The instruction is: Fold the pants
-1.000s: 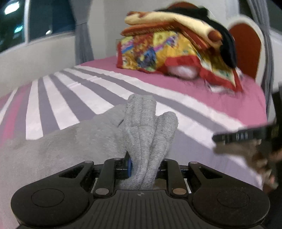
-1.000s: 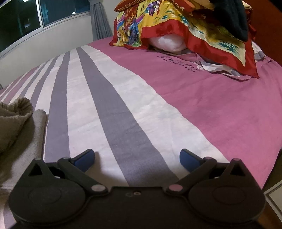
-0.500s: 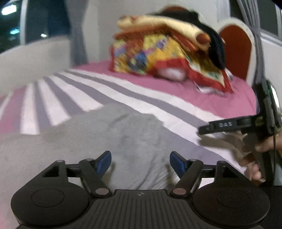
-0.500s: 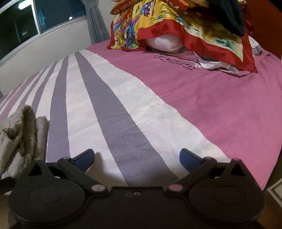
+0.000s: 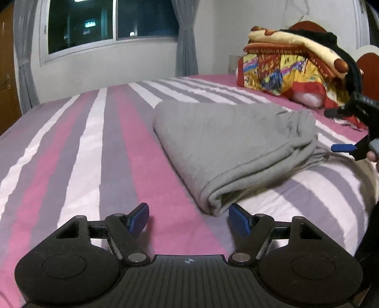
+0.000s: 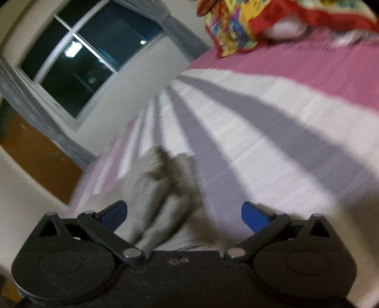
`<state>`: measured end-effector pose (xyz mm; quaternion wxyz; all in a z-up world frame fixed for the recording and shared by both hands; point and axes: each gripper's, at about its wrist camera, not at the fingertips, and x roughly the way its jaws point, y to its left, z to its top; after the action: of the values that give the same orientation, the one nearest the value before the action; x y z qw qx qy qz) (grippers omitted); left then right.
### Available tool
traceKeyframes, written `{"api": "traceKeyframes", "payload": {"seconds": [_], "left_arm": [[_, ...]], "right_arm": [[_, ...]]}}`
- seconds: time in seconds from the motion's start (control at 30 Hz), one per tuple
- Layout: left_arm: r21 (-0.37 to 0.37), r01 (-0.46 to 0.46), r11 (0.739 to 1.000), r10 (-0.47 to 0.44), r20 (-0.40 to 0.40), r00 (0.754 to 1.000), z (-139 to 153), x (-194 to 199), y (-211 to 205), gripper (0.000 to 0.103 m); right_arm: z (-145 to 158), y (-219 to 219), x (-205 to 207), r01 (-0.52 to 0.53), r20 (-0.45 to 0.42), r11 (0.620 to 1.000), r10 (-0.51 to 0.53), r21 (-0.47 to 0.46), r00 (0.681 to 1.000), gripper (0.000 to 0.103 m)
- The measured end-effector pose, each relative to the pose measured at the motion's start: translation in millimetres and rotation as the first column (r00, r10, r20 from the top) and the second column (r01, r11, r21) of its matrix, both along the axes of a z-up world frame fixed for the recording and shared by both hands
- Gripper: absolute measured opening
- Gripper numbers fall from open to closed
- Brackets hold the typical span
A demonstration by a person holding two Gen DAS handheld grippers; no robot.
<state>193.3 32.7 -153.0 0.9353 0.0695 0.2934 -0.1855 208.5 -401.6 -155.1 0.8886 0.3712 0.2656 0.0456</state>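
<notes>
From the left wrist view we see the left gripper with its blue-padded fingers spread wide apart, holding nothing, low over the bed. The sheet runs in pink, white and grey stripes away from us. The pants lie folded on the bed as a flat grey bundle — their near corner sits just ahead of our right finger, not between the two. The far right end of the bundle is bunched into loose folds. There, at the right edge of the view, the right gripper shows with one blue pad close by the bunched cloth; from here we cannot tell whether it touches. Beyond the pants, at the head of the bed, a stack of bedding in yellow, red and black rests against a red headboard. A dark window with grey curtains fills the far wall.

The right wrist view is tilted and blurred. We see the right gripper with its fingers well apart, gripping nothing. The pants show as a bunched grey ridge that reaches in between the fingers, nearer the left one — whether either pad touches the cloth we cannot tell. The striped bed stretches beyond, with the bedding at the top and the window at upper left.
</notes>
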Motion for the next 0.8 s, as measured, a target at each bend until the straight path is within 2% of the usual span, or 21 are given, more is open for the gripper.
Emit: {"api": "traceKeyframes", "payload": {"seconds": [0.1,0.17,0.23,0.3,0.4,0.47,0.5,0.53,0.6,0.67,0.73,0.8], "left_arm": [[-0.01,-0.009,1.0,0.009,0.007,1.0,-6.7,12.6,-1.3,0.074],[-0.071,-0.016,0.997,0.016,0.005,1.0,-9.0,19.3,3.3,0.074],[-0.129,-0.014,0.992,0.017,0.025,1.0,-12.2,19.9,7.0,0.074],[-0.218,-0.018,0.976,0.026,0.034,0.999,-17.4,22.1,13.0,0.074],[-0.212,-0.029,0.977,0.035,0.027,0.999,-26.3,26.4,13.2,0.074],[-0.258,-0.056,0.965,0.063,0.015,0.998,-30.9,29.4,18.8,0.074],[-0.307,-0.083,0.948,0.089,0.007,0.996,-33.2,29.7,24.7,0.074],[-0.36,-0.104,0.927,0.107,-0.011,0.994,-35.9,30.2,30.9,0.074],[-0.413,-0.137,0.9,0.137,-0.031,0.99,-40.6,31.1,39.0,0.074],[-0.455,-0.156,0.877,0.152,-0.046,0.987,-45.3,33.2,45.4,0.074],[-0.448,-0.154,0.881,0.152,-0.04,0.988,-48.3,34.1,43.1,0.074],[-0.435,-0.148,0.888,0.148,-0.035,0.988,-51.4,35.2,40.0,0.074]], "right_arm": [[-5.2,8.8,6.1,-0.052,0.002,0.996,0.052,0.07,0.999,0.085],[-2.0,13.7,10.5,-0.068,0.005,0.996,0.068,0.05,0.998,0.084],[-1.5,15.0,17.8,-0.083,0.002,0.994,0.083,0.076,0.997,0.083],[-0.2,17.8,28.7,-0.091,-0.013,0.993,0.092,0.073,0.996,0.084],[-6.0,24.5,50.1,-0.084,-0.115,0.994,0.091,0.066,0.989,0.082],[-6.7,28.8,61.7,-0.08,-0.139,0.994,0.09,0.072,0.986,0.08],[-4.5,32.7,67.6,-0.082,-0.144,0.995,0.09,0.063,0.985,0.063],[0.0,38.1,73.0,-0.095,-0.145,0.995,0.101,0.043,0.984,0.04],[17.8,49.9,70.3,-0.12,-0.07,0.992,0.117,-0.028,0.991,0.038],[41.3,58.4,55.5,-0.143,0.088,0.989,0.145,-0.03,0.986,0.037],[54.4,66.7,37.5,-0.148,0.195,0.988,0.155,-0.048,0.969,0.037],[51.3,66.6,23.7,-0.117,0.23,0.99,0.131,-0.075,0.964,0.037]]}}
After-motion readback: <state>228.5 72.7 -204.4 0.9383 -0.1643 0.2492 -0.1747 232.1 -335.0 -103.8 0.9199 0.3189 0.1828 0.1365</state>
